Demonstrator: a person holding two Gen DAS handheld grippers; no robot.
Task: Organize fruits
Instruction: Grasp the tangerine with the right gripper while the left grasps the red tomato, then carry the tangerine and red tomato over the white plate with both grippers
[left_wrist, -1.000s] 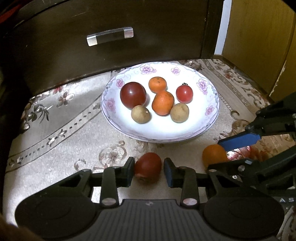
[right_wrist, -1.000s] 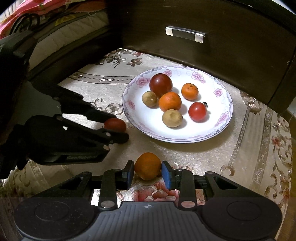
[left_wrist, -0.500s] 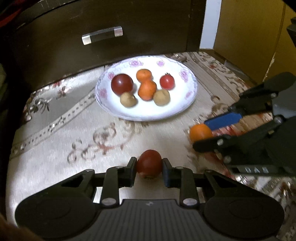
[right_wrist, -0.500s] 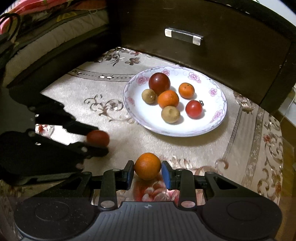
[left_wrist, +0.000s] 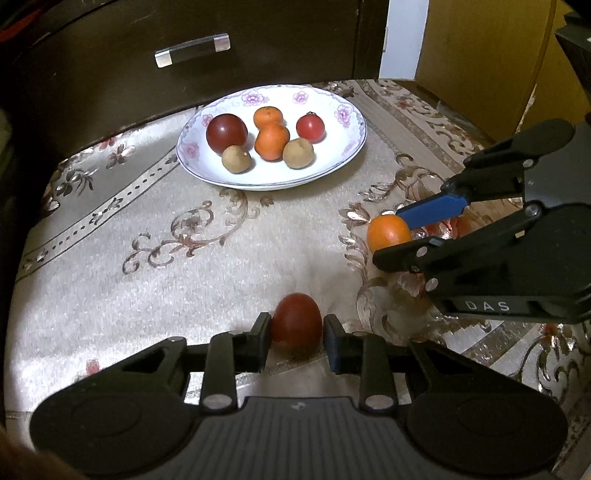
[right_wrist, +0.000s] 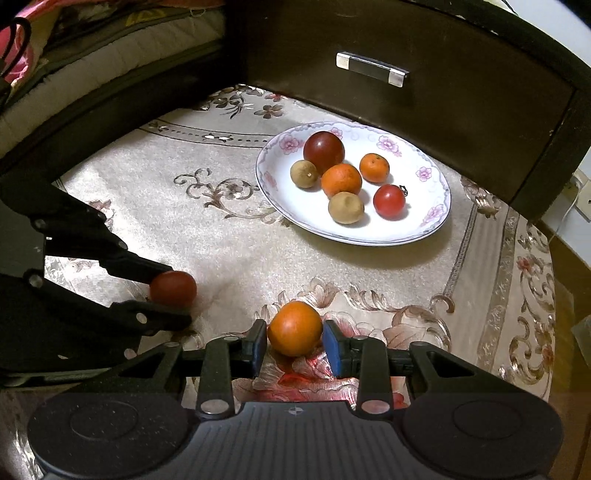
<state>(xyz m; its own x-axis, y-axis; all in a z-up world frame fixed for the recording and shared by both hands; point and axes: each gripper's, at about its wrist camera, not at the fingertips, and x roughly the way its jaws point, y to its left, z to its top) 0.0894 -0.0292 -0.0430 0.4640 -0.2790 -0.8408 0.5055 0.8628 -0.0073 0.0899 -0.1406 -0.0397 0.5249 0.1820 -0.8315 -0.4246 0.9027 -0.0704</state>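
Both grippers have pulled back from the plate (left_wrist: 354, 147) over the last second; the dish now lies well ahead of the fingertips in both wrist views, where a second ago it sat just beyond them. Each has brought a fruit along, so both picks look secure, though the fruit is travelling away from the dish, so the sorting may be headed somewhere other than the plate.

The left gripper (left_wrist: 297, 330) has its fingers narrowed onto a dark red fruit (left_wrist: 296, 320), one pad touching each flank, with only the fruit's width between them. The right gripper (right_wrist: 295, 338) is likewise clamped on an orange (right_wrist: 294, 327), its blue pads pressed to either side. From the left wrist view the right gripper (left_wrist: 397, 236) stands off to the right of the left fingers, the orange (left_wrist: 388, 232) between its tips. Whether either fruit is lifted clear of the patterned cloth (left_wrist: 147, 288) I cannot tell.

Counted: eight fruits in all. On the plate, well ahead of both pairs of fingers, six: one large dark red fruit (left_wrist: 226, 132), two small oranges (left_wrist: 268, 117), one small bright red tomato (left_wrist: 310, 127) and two small brown fruits (left_wrist: 236, 159). In the fingers, two: one red, one orange. Two grippers, one plate
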